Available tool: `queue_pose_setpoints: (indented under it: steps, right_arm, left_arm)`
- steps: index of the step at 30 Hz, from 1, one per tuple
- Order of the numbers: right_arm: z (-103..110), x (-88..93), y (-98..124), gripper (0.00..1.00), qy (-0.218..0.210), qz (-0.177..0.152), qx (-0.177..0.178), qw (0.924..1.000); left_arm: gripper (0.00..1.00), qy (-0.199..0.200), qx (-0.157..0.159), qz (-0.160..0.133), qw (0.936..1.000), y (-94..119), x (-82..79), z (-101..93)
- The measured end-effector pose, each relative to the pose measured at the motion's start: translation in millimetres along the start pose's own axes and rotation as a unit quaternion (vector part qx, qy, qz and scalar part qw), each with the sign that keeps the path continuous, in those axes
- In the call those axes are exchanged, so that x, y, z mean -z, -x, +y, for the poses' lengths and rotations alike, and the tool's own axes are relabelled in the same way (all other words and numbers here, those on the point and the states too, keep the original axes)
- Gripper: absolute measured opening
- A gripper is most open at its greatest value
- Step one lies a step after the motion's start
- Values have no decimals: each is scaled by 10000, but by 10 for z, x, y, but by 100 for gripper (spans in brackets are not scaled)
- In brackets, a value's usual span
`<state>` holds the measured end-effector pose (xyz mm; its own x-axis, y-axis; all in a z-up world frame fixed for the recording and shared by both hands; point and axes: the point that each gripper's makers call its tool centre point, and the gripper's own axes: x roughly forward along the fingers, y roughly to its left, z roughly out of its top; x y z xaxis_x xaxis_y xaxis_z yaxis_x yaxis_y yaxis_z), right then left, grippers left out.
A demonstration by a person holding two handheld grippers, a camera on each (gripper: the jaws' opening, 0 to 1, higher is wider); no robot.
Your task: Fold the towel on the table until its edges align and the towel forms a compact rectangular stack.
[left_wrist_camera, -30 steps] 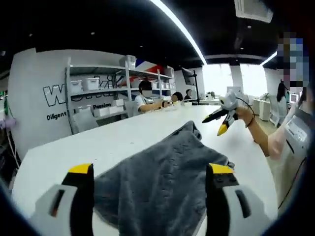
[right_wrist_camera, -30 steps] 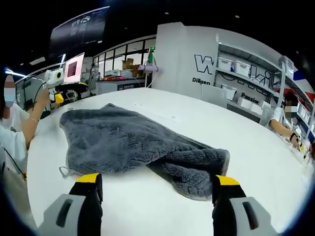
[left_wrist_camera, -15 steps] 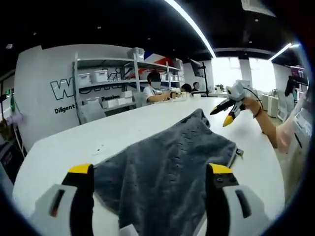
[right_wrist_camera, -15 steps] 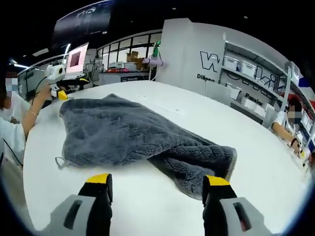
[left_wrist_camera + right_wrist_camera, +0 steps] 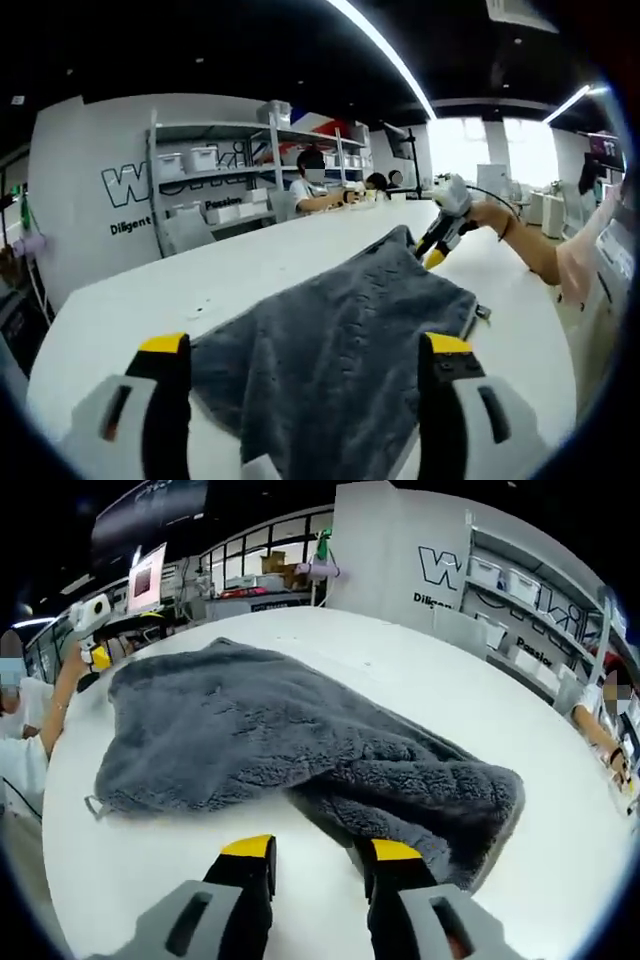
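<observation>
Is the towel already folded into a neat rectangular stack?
No: in the right gripper view the grey towel lies spread and rumpled on the white table, one end loosely bunched over.

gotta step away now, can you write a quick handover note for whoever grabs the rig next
Left claw: open, empty, low over the near end of the grey towel.
Right claw: jaws partly closed, nothing between them yet, down at the table by the towel's doubled-over corner. In the left gripper view it sits at the towel's far corner.
Towel: lying rumpled and mostly spread on the white table, one end loosely turned over, hang loop at the edge.
Done: no neat fold yet, edges not aligned.
Left: grip corners, fold edge to edge, repeat to a compact rectangular stack.
</observation>
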<state>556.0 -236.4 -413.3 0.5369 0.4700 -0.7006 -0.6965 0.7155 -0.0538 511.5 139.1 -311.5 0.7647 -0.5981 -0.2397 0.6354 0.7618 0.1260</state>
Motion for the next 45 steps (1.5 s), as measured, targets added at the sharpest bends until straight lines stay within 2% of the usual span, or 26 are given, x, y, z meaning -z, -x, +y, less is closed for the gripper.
queue_pose_setpoints:
  steps: [7, 9, 11, 12, 16, 17, 19, 21, 24, 28, 32, 36, 38, 39, 40, 45]
  right_arm:
    - [-157, 22, -95, 26, -209, 70, 152, 9996]
    - [-189, 39, -94, 20, -258, 84, 207, 9994]
    - [-274, 37, -105, 9, -294, 75, 296, 9991]
    - [-294, 45, -100, 8, -313, 87, 315, 9990]
    - [-296, 13, -107, 3, -165, 161, 221, 9995]
    - [-246, 10, -85, 3, -106, 224, 60, 9997]
    - [-164, -48, 12, 3, 11, 202, -99, 9997]
    - [-36, -103, 155, 3, 238, 249, -421, 9985]
    - [41, -281, 415, 3, 422, 108, -633, 9970]
    - [85, -530, 749, 2, 689, -159, -775, 9945]
    - [262, -746, 1026, 2, 786, -508, -1405, 9856]
    - [188, -865, 1193, 2, 703, -622, -1450, 9850]
    - [161, -858, 1259, 2, 720, -467, -1438, 9859]
    - [139, -806, 1275, 2, 807, -269, -1392, 9866]
    - [107, -806, 1285, 2, 897, -223, -1265, 9877]
    - [184, -932, 1473, 2, 873, -571, -1416, 9844]
  left_arm:
    - [99, 5, -4, 59, 10000, -7, 32, -2]
    - [99, 8, -20, 62, 10000, -5, 34, 7]
    - [99, 6, -24, 69, 10000, -1, 36, 6]
    - [99, -1, -27, 73, 10000, 0, 36, 5]
    - [99, -3, -33, 80, 10000, 2, 39, 13]
    - [99, -5, -39, 92, 10000, 2, 44, 15]
    - [99, -18, -64, 109, 9999, 8, 52, 24]
    - [99, -3, -71, 111, 9999, 15, 56, 34]
    - [99, 34, -100, 96, 9999, 22, 56, 51]
    - [99, 37, -109, 86, 9999, 27, 51, 51]
    - [99, 33, -99, 74, 9999, 31, 43, 46]
    - [99, 35, -100, 95, 9999, 34, 53, 42]
    - [99, 36, -100, 102, 9999, 34, 58, 43]
    - [99, 43, -102, 104, 9999, 35, 59, 45]
    - [99, 43, -103, 107, 9999, 36, 61, 47]
    - [99, 39, -110, 111, 9999, 42, 59, 58]
